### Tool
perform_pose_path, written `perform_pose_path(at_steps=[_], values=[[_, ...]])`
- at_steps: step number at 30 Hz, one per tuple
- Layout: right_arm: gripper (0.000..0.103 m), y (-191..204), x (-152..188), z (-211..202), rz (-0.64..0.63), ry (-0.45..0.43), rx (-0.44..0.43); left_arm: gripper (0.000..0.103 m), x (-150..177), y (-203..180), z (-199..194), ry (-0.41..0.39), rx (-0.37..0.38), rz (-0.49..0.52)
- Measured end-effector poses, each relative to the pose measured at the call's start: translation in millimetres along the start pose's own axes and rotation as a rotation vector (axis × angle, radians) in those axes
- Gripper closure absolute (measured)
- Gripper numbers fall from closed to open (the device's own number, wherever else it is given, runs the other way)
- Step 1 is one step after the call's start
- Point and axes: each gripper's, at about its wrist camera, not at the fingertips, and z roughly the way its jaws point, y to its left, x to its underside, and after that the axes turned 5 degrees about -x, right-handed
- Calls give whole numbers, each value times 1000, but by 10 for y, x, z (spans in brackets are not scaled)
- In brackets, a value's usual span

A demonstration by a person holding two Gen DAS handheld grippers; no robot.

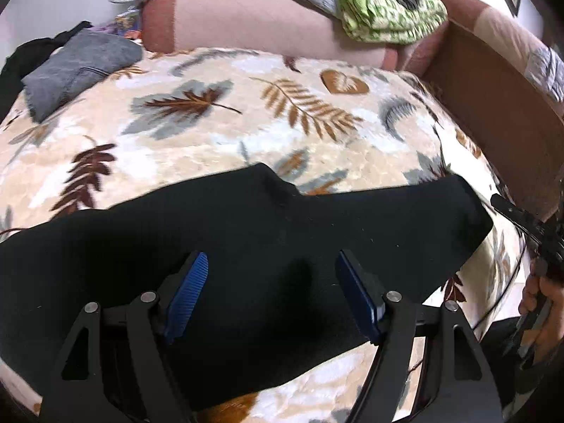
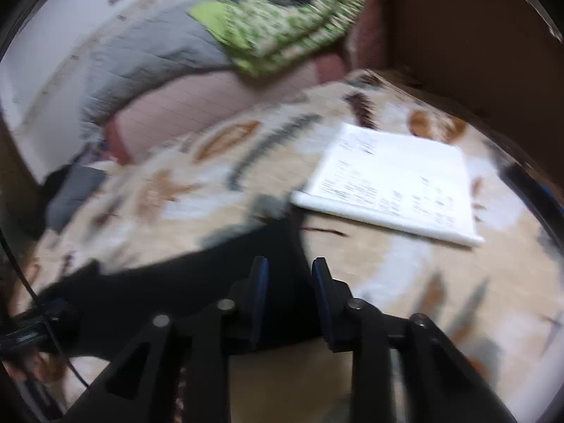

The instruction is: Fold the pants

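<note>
Black pants [image 1: 246, 232] lie spread across a leaf-patterned blanket [image 1: 211, 134] on a bed. My left gripper [image 1: 271, 264] hovers over the middle of the pants, jaws wide open and empty. The right gripper shows at the right edge of the left wrist view [image 1: 518, 215], held in a hand. In the blurred right wrist view, my right gripper [image 2: 289, 271] is open with a narrower gap, over the right end of the pants [image 2: 197, 289]. Nothing is between its pads.
A white printed sheet [image 2: 391, 183] lies on the blanket to the right. Grey folded clothes [image 1: 77, 70] sit far left. A pink pillow [image 1: 253, 24], a green patterned cloth [image 1: 384, 7] and a brown headboard [image 1: 493, 105] border the bed.
</note>
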Motion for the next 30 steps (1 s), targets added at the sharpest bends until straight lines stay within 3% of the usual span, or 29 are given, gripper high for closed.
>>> perform_pose_path(at_steps=[7, 16, 30], values=[[63, 674, 32, 27, -116, 2, -189, 28, 64, 240, -321, -60, -76, -22], [58, 1643, 310, 281, -271, 118, -370, 28, 246, 643, -553, -84, -151, -103], [58, 2599, 809, 779, -447, 279, -437, 28, 561, 1232, -533, -58, -239, -228]])
